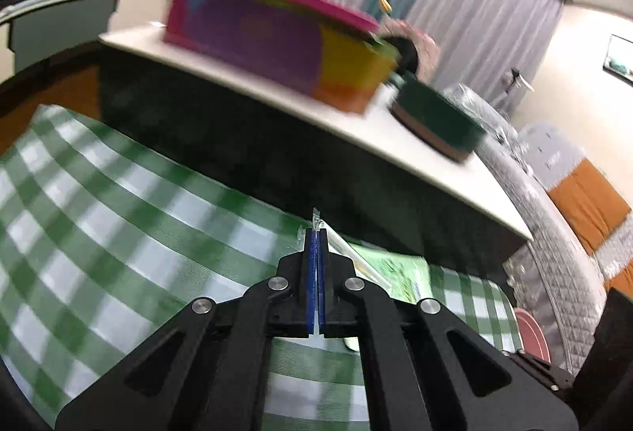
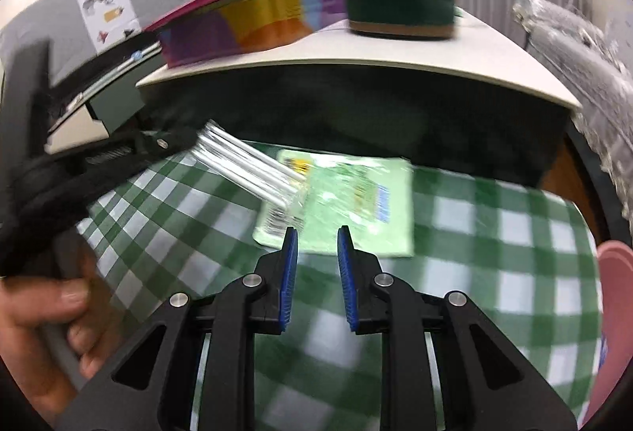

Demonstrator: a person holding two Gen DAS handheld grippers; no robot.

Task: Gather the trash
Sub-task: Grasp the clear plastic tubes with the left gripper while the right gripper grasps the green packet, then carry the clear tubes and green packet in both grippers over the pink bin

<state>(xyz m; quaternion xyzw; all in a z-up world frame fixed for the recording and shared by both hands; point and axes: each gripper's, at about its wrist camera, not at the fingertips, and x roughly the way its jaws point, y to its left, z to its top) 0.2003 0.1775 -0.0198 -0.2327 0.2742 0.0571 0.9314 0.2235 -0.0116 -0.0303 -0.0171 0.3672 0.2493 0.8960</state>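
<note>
Pink plate (image 2: 617,312) edge-cut, blurred.

Bare checked cloth (image 2: 494,241) gives room; the raised shelf (image 2: 356,59) blocks beyond.

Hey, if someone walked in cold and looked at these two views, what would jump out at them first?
Probably the green-and-white checked cloth that fills the foreground. On it lies a green packet, and the left gripper is shut on a clear plastic wrapper stretching over it, while the right gripper hangs open just short of the packet. Behind, a bright multicoloured box sits on the pale table.
</note>
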